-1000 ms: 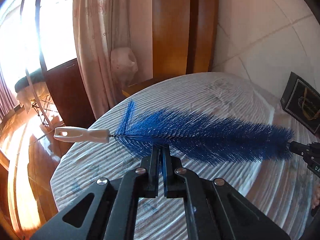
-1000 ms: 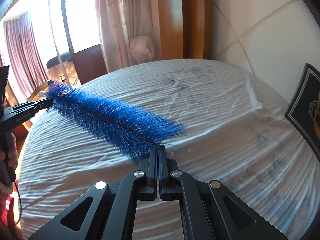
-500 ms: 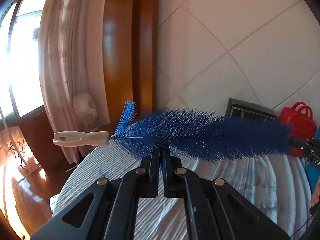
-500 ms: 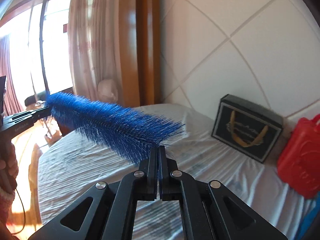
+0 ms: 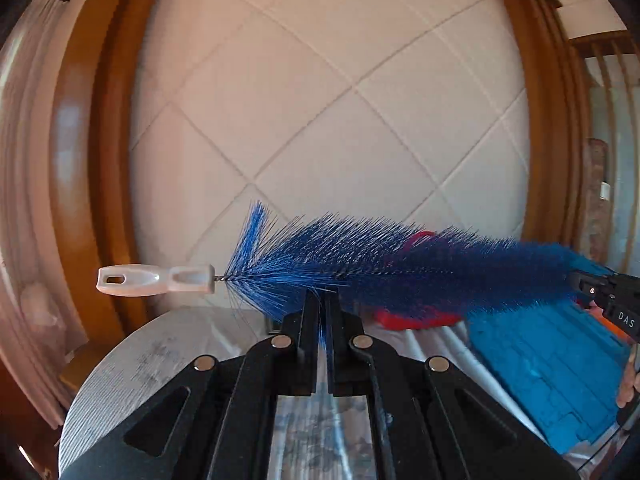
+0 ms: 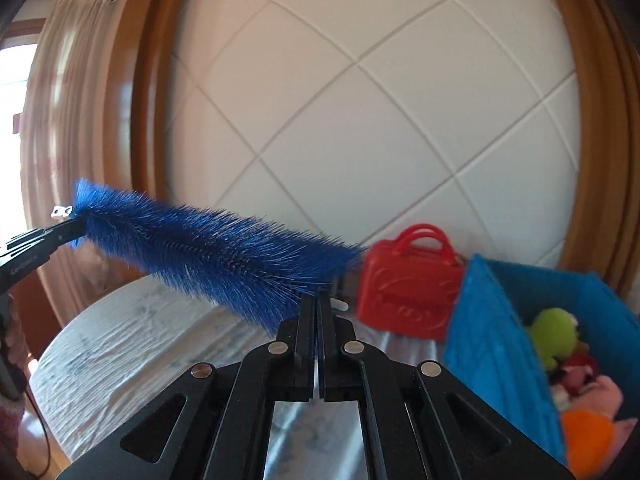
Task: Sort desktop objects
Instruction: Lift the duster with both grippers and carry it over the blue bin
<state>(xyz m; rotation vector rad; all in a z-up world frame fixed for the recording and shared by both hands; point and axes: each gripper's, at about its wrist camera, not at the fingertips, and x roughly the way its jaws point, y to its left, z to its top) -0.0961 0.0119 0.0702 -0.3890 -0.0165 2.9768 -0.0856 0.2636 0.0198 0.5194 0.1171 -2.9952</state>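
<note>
A long blue bottle brush (image 5: 392, 268) stretches across the middle of the left wrist view, held clear above the table (image 5: 132, 364), its white plastic handle (image 5: 154, 279) jutting out at centre left against the quilted white wall panel (image 5: 328, 120). The left gripper (image 5: 323, 304) rises from the bottom centre of that frame with its jaws clenched on the bristles near the handle end, a few blue strands pinched between them. At the right edge of the same view the right gripper (image 5: 580, 280) grips the brush's far tip. In the right wrist view the brush (image 6: 216, 256) slants from centre left down to the middle of the frame, where the right gripper (image 6: 318, 308) is squeezed tight on the bristly end; the left gripper (image 6: 74, 230) shows at the left edge, clamped at the other end. Right of centre a red toy handbag (image 6: 408, 284) stands on the white tablecloth (image 6: 132, 344), touching or just beside a blue storage bin (image 6: 492, 356) in the lower right corner, which holds plush toys (image 6: 560, 336), one green, one orange, one pink. A wooden frame (image 6: 148, 92) borders the wall panel, and pale curtains (image 6: 56, 120) hang at the far left.
</note>
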